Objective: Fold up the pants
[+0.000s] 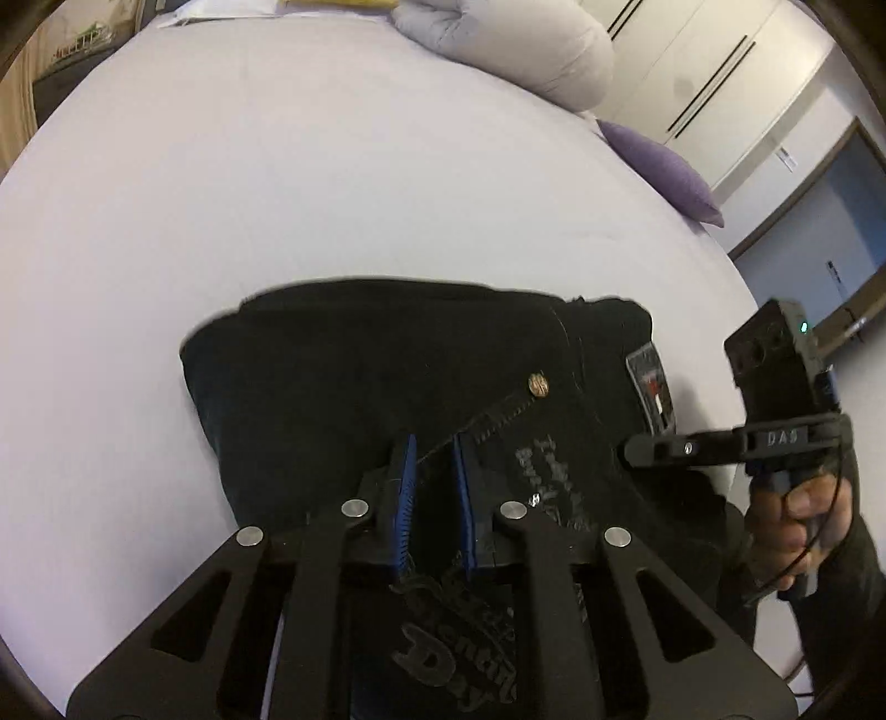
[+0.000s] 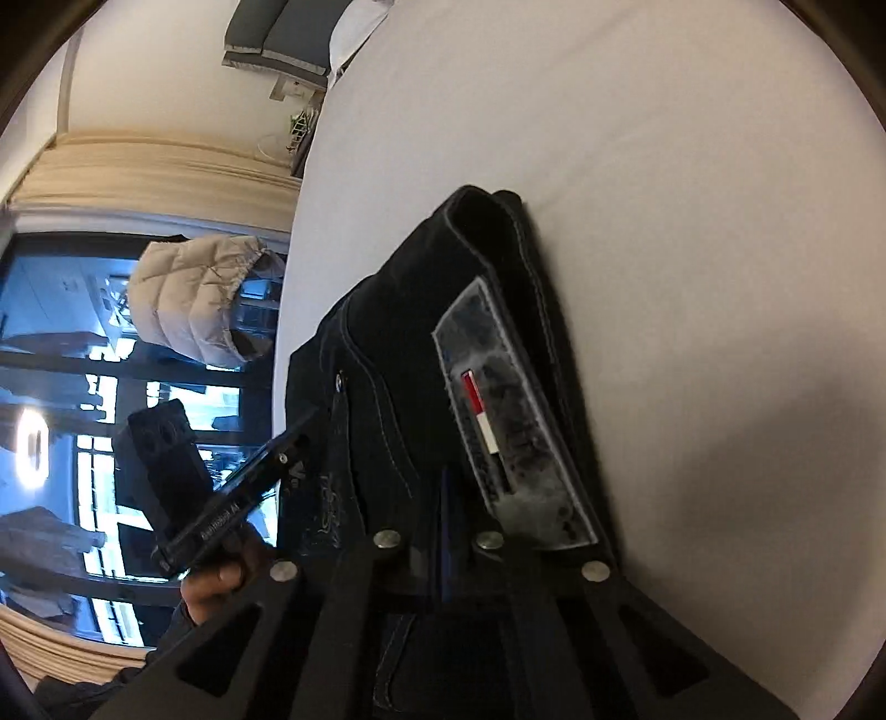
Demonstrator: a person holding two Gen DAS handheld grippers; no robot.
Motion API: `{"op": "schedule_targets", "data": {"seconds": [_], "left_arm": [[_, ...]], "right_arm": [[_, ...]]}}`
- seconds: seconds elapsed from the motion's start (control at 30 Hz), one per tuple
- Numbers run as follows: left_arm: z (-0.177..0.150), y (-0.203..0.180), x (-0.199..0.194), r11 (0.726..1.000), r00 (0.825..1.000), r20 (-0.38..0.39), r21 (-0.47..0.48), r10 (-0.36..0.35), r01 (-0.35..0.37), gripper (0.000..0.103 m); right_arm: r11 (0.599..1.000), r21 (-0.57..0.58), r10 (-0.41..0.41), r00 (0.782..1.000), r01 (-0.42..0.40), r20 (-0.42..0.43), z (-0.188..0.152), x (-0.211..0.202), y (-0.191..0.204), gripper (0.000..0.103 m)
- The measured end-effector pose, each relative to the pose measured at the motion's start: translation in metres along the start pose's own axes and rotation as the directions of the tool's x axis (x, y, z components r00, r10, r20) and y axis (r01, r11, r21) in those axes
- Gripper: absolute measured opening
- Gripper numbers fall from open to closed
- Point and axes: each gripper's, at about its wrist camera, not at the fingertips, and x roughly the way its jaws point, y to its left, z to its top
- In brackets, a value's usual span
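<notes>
In the left wrist view, the left claw (image 1: pixel 434 471) fills the 6 o'clock edge, its black linkage arms ending in blue-padded fingers (image 1: pixel 407 482) that stand a narrow gap apart just over the folded black denim pants (image 1: pixel 354 376). No cloth sits plainly between the pads, and I cannot tell whether they touch the fabric. Grey printed lettering and a brass rivet (image 1: pixel 538 384) show on the denim just past the fingertips. At 3 o'clock, the right claw (image 1: pixel 637 450) comes in from the side, held by a person's hand (image 1: pixel 803 520) in a dark sleeve, its tip at the waistband edge of the pants near the grey woven label (image 1: pixel 653 387).

In the right wrist view, the right claw (image 2: pixel 443 531) is closed, blue pads pressed together with no gap, resting against the denim beside the label with its red and white stripe. Whether it pinches fabric I cannot tell. At 9 o'clock, the left claw appears side-on.

The pants lie as a compact bundle on the pale lilac bed sheet (image 1: pixel 332 183). Farther off, toward 1 o'clock in the left view, sit a white rolled duvet (image 1: pixel 526 50) and a purple cushion (image 1: pixel 664 166).
</notes>
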Motion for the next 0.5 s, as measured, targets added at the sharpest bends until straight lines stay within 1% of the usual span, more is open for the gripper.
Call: {"op": "schedule_targets", "data": {"seconds": [0.03,0.1,0.2,0.27,0.3,0.37,0.43,0.5], "left_arm": [[-0.006,-0.003,-0.003,1.0,1.0,0.003,0.006,0.001,-0.001,0.013],[-0.023,-0.012,-0.009,1.0,1.0,0.003,0.028,-0.008,0.008,0.013],[-0.059,-0.033,-0.02,0.993,1.0,0.015,0.122,0.007,-0.009,0.012],[-0.085,-0.048,-0.032,0.983,0.999,0.031,0.183,0.011,-0.016,0.012],[-0.097,-0.054,-0.039,0.974,0.999,0.045,0.222,0.026,-0.036,0.012],[-0.111,-0.062,-0.045,0.964,0.998,0.054,0.263,0.034,-0.047,0.012],[-0.118,-0.064,-0.049,0.952,0.997,0.06,0.299,0.051,-0.066,0.012],[-0.125,-0.062,-0.047,0.946,0.996,0.073,0.314,0.054,-0.075,0.012]], "right_arm": [[1.0,-0.016,-0.02,1.0,0.02,0.004,-0.004,0.002,0.004,0.0],[0.999,-0.02,-0.03,1.0,0.03,0.005,-0.004,0.002,0.004,0.0],[1.0,-0.015,-0.023,1.0,0.023,0.003,-0.004,0.002,0.001,0.0],[0.999,-0.028,-0.031,0.999,0.031,0.011,-0.007,0.001,0.003,0.0],[0.999,-0.025,-0.032,0.999,0.032,0.013,-0.008,0.001,0.004,0.0],[0.999,-0.011,-0.041,0.999,0.041,0.021,-0.01,-0.003,0.011,0.0],[0.998,-0.022,-0.056,0.998,0.057,0.038,-0.019,-0.01,0.023,0.0],[0.999,-0.021,-0.03,0.998,0.031,0.05,-0.031,-0.02,0.023,0.0]]}}
